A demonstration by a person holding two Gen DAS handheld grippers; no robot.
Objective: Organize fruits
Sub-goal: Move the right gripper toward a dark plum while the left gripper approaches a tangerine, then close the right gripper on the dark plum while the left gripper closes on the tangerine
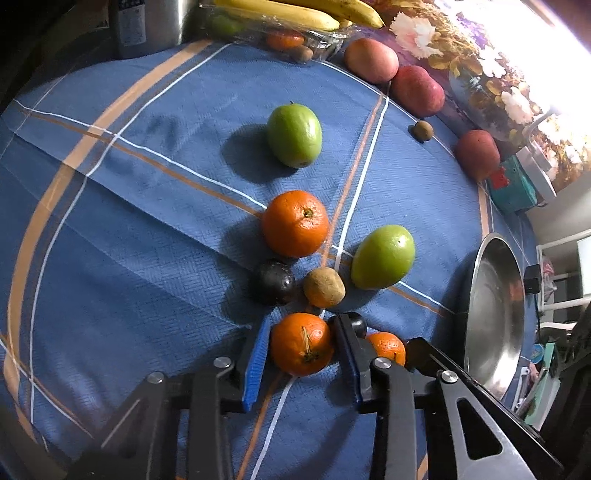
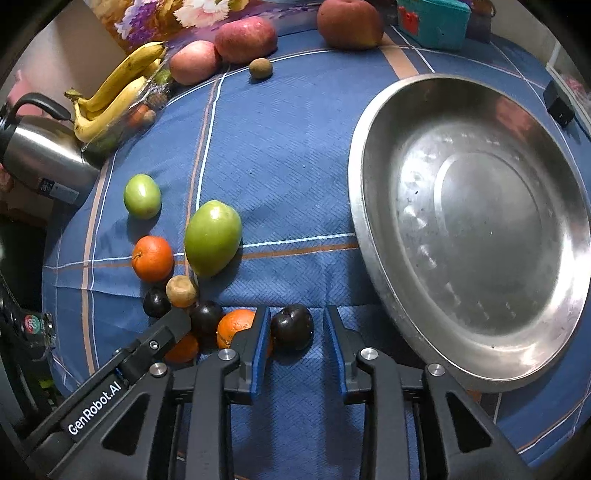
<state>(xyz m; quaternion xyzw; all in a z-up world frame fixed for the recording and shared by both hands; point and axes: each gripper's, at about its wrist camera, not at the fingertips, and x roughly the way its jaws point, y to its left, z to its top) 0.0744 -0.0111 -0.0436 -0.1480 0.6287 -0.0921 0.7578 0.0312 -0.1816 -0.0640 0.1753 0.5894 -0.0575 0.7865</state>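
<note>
A small orange [image 1: 302, 343] lies on the blue cloth with my left gripper [image 1: 302, 319] shut on it, a blue pad against each side. A dark plum [image 2: 291, 326] sits between the fingers of my right gripper [image 2: 296, 310]. The left pad touches the plum and a thin strip of cloth shows before the right pad, so this gripper is open. Both grippers point steeply down, side by side. Behind them lie another plum [image 1: 354, 323], another orange [image 1: 388, 347], a kiwi [image 1: 324, 288], a third plum [image 1: 275, 281], a larger orange [image 1: 295, 223] and two green fruits [image 1: 382, 256] [image 1: 294, 134].
A wide metal dish [image 2: 369, 184] holding nothing stands right of the right gripper. Red apples [image 2: 245, 38], a lone kiwi [image 2: 260, 68], bananas [image 2: 110, 99] over a clear tray and a steel kettle [image 2: 37, 155] line the far and left edges. A teal box [image 2: 432, 22] sits at the back.
</note>
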